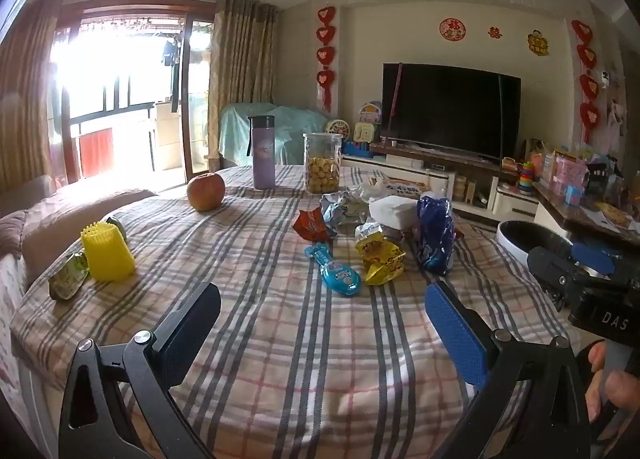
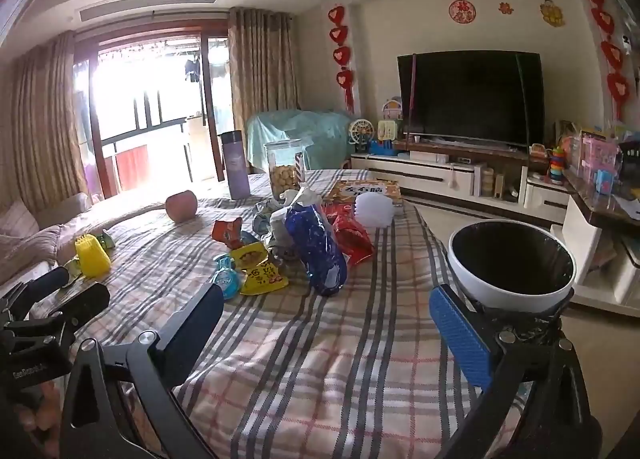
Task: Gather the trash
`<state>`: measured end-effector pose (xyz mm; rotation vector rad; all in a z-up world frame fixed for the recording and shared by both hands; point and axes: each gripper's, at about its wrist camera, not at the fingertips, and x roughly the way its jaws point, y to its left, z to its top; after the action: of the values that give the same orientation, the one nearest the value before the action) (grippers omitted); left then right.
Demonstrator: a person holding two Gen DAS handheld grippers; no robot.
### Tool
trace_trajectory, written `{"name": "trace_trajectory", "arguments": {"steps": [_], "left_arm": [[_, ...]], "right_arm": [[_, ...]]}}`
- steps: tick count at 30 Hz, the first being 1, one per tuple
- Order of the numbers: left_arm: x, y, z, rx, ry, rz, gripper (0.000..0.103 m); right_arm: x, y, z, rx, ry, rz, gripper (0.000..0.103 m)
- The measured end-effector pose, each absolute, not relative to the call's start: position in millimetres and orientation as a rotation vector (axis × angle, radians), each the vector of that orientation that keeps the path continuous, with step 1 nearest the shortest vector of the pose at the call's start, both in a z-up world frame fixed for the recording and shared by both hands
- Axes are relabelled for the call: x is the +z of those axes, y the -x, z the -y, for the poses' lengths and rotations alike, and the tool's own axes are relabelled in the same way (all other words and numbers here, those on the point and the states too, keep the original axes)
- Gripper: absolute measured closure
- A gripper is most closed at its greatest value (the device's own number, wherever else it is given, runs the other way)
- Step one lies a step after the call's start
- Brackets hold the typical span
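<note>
Both grippers spread wide, nothing between the fingers. Left gripper (image 1: 322, 325) and right gripper (image 2: 326, 325) hover over the near, bare part of the plaid-cloth surface (image 1: 280, 359), each tipped slightly down toward the trash pile.

Trash sits mid-surface, clustered, right of centre in the left wrist view:
- Light blue wrapper (image 1: 336, 269): flat, elongated, long axis running diagonally from far-left to near-right, wider rounded end nearest the grippers. Nearest piece to the left gripper.
- Yellow wrapper (image 1: 380, 259): crumpled, just right of the light blue one, touching or nearly so. No clear long axis.
- Dark blue bag (image 1: 434, 235): shiny foil, puffed, long axis roughly away from the camera, near end pointing at the surface's near-right edge. In the right wrist view (image 2: 316, 247) it lies tilted, top toward the far side.
- Orange-red wrapper (image 1: 312, 223) and silver crumpled foil (image 1: 344, 209) behind those, bunched together.
- Red bag (image 2: 352, 239) just right of the dark blue bag, seen only in the right wrist view.
- Small green wrapper (image 1: 68, 279) well apart, at the left edge beside a yellow ribbed cup (image 1: 106, 255) lying on its side.

White bin with black liner (image 2: 510, 263) stands off the surface's right edge, opening up, just beyond the right gripper's blue finger.

Non-trash at the far side: apple (image 1: 206, 191), purple bottle (image 1: 263, 151), clear cookie jar (image 1: 322, 163), both upright.
</note>
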<state>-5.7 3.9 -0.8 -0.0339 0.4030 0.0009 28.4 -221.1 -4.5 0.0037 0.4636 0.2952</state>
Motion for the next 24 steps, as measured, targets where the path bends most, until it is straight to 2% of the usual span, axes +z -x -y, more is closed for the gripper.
{"name": "trace_trajectory", "arguments": {"steps": [24], "left_arm": [[-1.2,4.8,-2.5,-0.007,0.036,-0.400,0.001]], "right_arm": [[-5.1,-29.4,221.1,0.318,-0.022,-0.465,0.000]]}}
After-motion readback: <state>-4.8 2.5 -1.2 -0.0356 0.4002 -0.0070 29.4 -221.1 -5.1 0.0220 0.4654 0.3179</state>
